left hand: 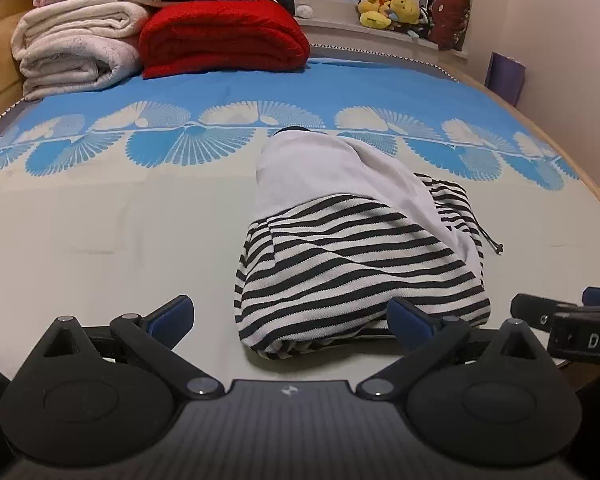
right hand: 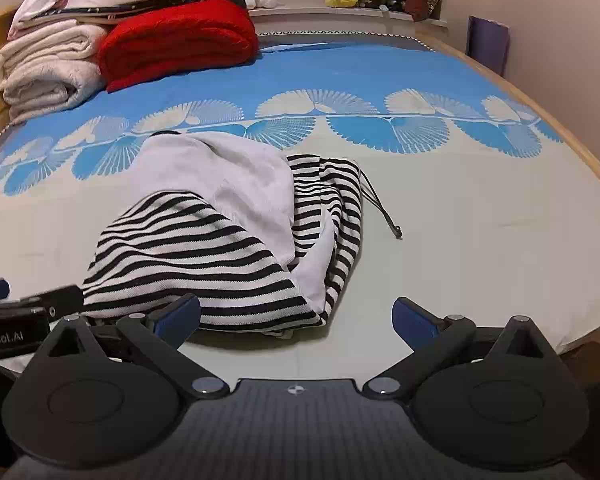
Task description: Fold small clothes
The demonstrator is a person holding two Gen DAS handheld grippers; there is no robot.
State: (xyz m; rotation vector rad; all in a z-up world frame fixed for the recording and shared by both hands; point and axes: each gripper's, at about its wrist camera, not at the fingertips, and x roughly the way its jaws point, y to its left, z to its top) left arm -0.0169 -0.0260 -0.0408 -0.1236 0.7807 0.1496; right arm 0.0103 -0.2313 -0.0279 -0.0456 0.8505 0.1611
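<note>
- The striped garment (left hand: pixel 340 264) lies bunched on the bed (left hand: pixel 120 232), long axis running away from the cameras, white lining uppermost, drawstring (right hand: pixel 384 212) trailing right.
- Left claw (left hand: pixel 290 318) gapes wide, empty, at its near hem.
- Right claw (right hand: pixel 296 318) likewise spread, empty.

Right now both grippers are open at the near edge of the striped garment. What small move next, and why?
Probably ease the left gripper forward and close on the near hem of the striped garment. Its fingers are spread with the hem between them, nothing is held, and the garment lies bunched, the white part folded over it. The right gripper is open too.
</note>
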